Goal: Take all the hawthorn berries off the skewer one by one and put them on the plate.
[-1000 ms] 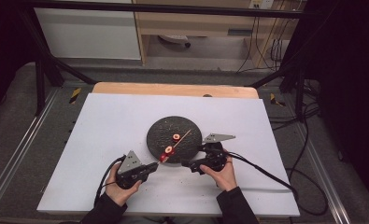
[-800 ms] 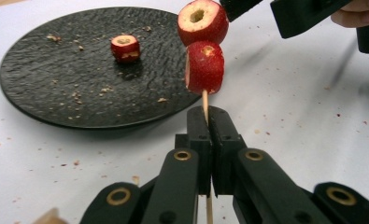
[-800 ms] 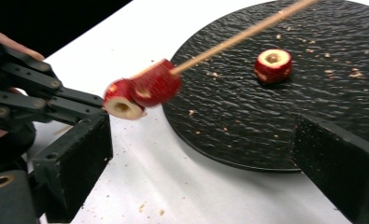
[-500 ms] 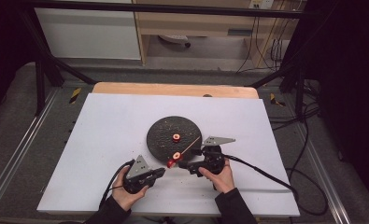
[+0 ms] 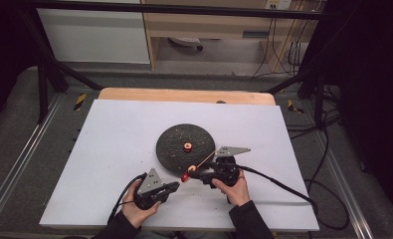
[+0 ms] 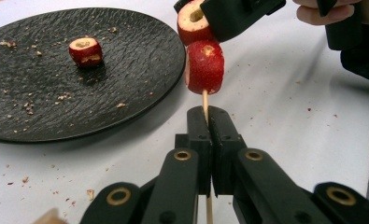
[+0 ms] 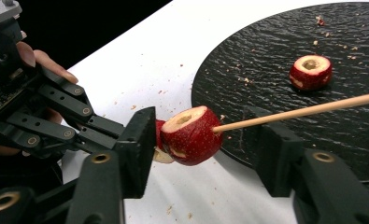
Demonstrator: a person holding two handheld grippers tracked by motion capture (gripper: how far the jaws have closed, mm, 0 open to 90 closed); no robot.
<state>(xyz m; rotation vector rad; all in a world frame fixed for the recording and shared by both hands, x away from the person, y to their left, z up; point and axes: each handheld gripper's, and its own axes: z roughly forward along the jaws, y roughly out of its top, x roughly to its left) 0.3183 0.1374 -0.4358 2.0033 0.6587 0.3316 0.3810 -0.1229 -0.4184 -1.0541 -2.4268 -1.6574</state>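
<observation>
We keep the left gripper (image 6: 209,122) clamped tight on the skewer (image 6: 204,100), which carries two red fruits (image 7: 190,135) at 5 o'clock of the black plate (image 5: 176,154). The right gripper (image 7: 205,154) has just been closing around the fruit, its jaws not yet touching; we should close gently, without crushing it.

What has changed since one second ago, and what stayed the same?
The right gripper has just been closing its jaws around the red fruit pieces on the skewer; one jaw is not touching yet. The left gripper shifted slightly right, shut on the skewer as before. The plate and its fruit piece stayed.
</observation>
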